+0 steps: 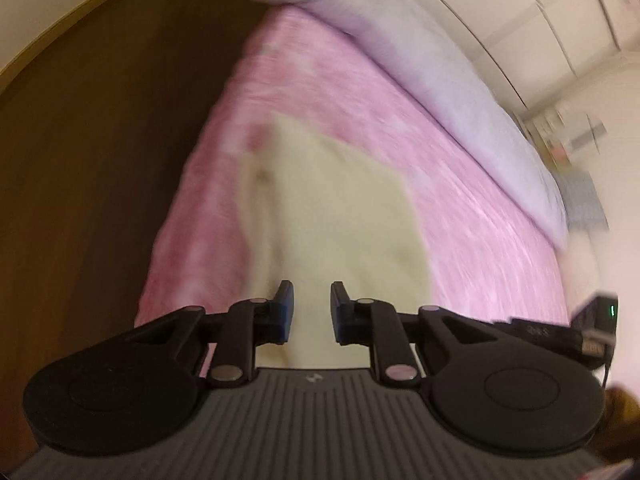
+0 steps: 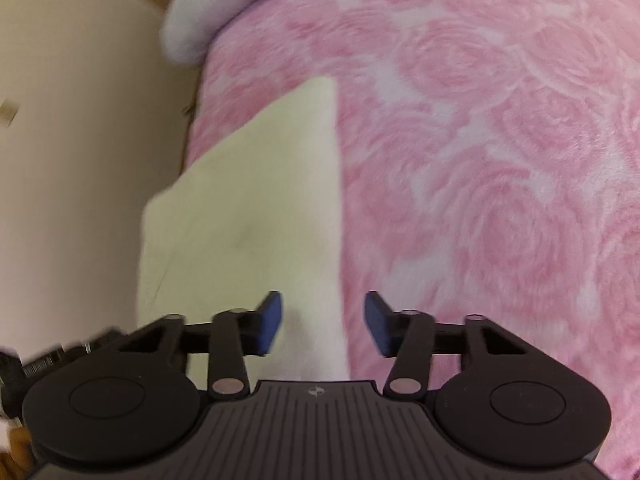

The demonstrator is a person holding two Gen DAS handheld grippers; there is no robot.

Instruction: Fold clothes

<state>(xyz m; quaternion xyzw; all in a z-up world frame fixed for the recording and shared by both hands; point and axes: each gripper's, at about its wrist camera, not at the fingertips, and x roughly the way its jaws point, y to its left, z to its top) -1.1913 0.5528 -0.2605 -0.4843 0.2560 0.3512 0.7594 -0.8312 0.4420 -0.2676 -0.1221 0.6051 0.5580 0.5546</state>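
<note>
Left wrist view, much blurred by motion. Far left of the jaws, a dark brown wooden panel (image 1: pixel 100 168). Ahead of the jaws and out to their right, a pink blanket (image 1: pixel 460 184) spread wide; past it, further right, a pale lilac fleecy cover (image 1: pixel 432 64) banked along its far edge. Directly ahead of and under the left gripper (image 1: pixel 312 312), a cream-yellow garment (image 1: pixel 332 216) lying flat on the pink blanket, one straight edge running away on the right. Jaws parted a moderate way, gripping nothing.

Right wrist view. Left of the jaws, a plain cream wall (image 2: pixel 72 168). Ahead and slightly left of the right gripper (image 2: pixel 323 322), the same cream-yellow garment (image 2: pixel 256 208), smooth, one faint crease, its straight right edge passing between the fingertips. Right of the jaws, the rose-patterned pink blanket (image 2: pixel 500 168). Jaws spread wide, empty.
</note>
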